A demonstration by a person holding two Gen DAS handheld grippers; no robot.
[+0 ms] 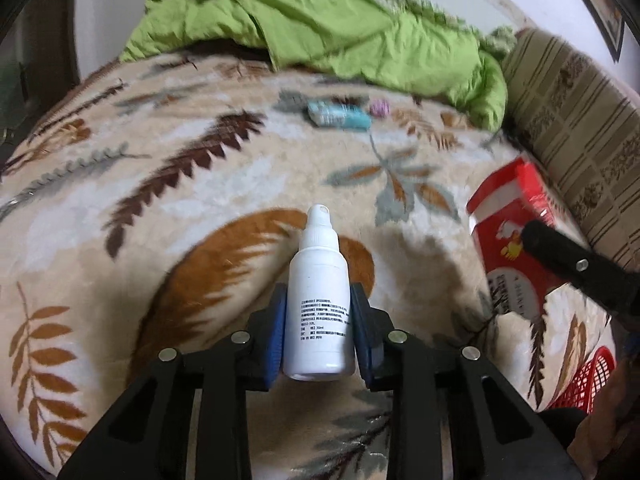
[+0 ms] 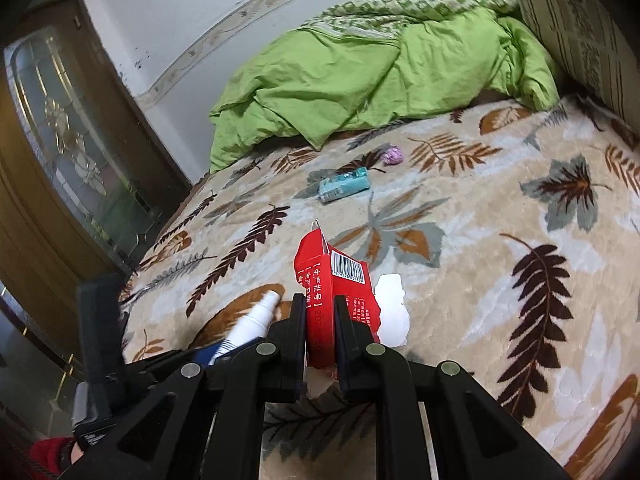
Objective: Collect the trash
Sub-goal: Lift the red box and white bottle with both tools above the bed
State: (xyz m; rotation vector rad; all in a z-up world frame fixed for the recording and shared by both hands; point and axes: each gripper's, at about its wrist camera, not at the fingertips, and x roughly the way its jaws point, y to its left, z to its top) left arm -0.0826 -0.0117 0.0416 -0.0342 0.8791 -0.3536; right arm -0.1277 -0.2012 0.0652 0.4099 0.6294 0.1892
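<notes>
- Right now I am holding my left gripper [image 1: 318, 332] clamped on a white spray bottle [image 1: 319, 308] — the blue pads [image 1: 276, 340] are pressing its sides, and its nozzle is pointing away from me, above the bed.
- My right gripper [image 2: 320, 332] is squeezing a red carton [image 2: 334, 300] between its black fingers [image 2: 298, 320]; the carton is standing on edge, barcode side up, with a torn white flap [image 2: 393, 310] sticking out on its right.
- In the left wrist view the red carton [image 1: 516, 236] is showing at the right, with one black finger of my right gripper [image 1: 568, 260] lying across it.
- In the right wrist view the white spray bottle [image 2: 256, 320] and my left gripper are sitting just beside my right gripper, on its left.
- Both things are hanging over a leaf-patterned blanket [image 1: 160, 184] that is covering the bed.
- Farther off on the blanket a teal packet [image 2: 346, 186] is lying flat, and a small crumpled purple wrapper [image 2: 393, 155] is lying near it — apart from it, closer to the green quilt [image 2: 360, 76].
- The green quilt is lying bunched at the far side of the bed, and a striped cushion [image 1: 576, 120] is standing along the right.
- A red mesh basket [image 1: 588, 380] is peeking in at the lower right of the left wrist view, beyond the blanket's edge.
</notes>
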